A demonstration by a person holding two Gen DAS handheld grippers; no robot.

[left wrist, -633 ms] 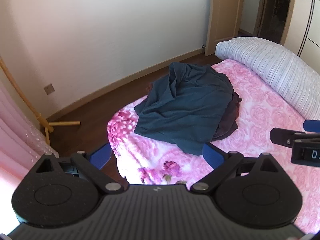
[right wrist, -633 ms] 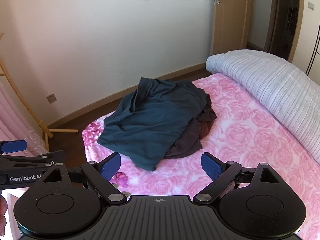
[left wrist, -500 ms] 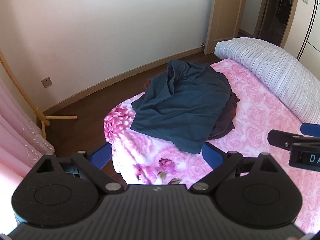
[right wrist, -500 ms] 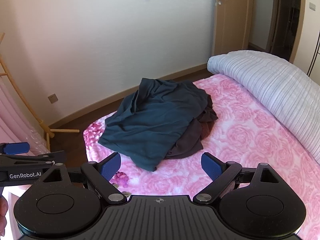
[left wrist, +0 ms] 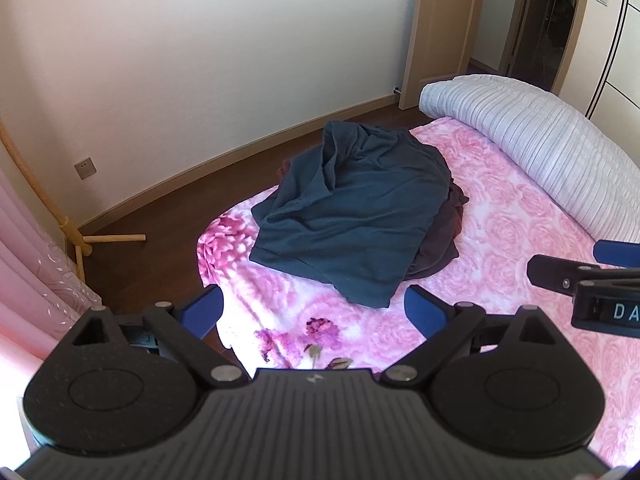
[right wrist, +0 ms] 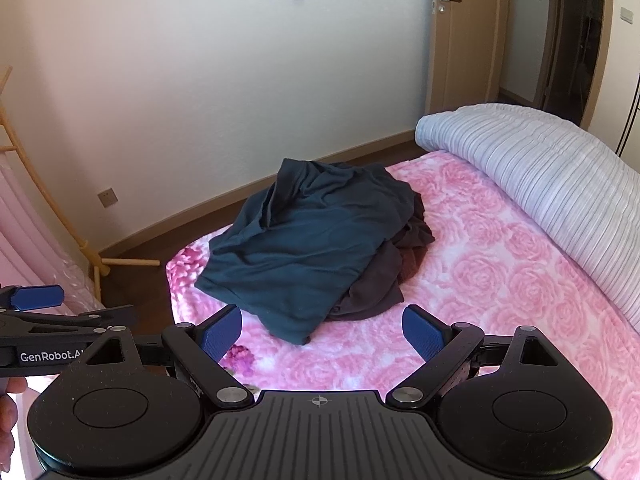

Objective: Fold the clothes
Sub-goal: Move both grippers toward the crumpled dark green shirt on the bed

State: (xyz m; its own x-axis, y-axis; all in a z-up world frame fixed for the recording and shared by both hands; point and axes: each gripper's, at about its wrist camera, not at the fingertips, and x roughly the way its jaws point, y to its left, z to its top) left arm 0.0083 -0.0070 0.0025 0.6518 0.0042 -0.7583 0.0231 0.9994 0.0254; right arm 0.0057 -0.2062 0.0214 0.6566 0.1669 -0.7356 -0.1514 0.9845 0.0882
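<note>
Pink rose blanket [right wrist: 500, 280] covers the bed, with a striped grey duvet [right wrist: 540, 168] rolled up at about 2 o'clock. Wooden door [right wrist: 460, 40] at 1 o'clock, wall socket [right wrist: 107, 198] at 10, bamboo rack [right wrist: 48, 208] and pink curtain [left wrist: 28, 272] around 9.

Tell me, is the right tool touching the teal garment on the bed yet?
Apart. The right wrist view shows the open right tool short of the teal garment, with pink bedspread visible between its fingers and the cloth.
</note>
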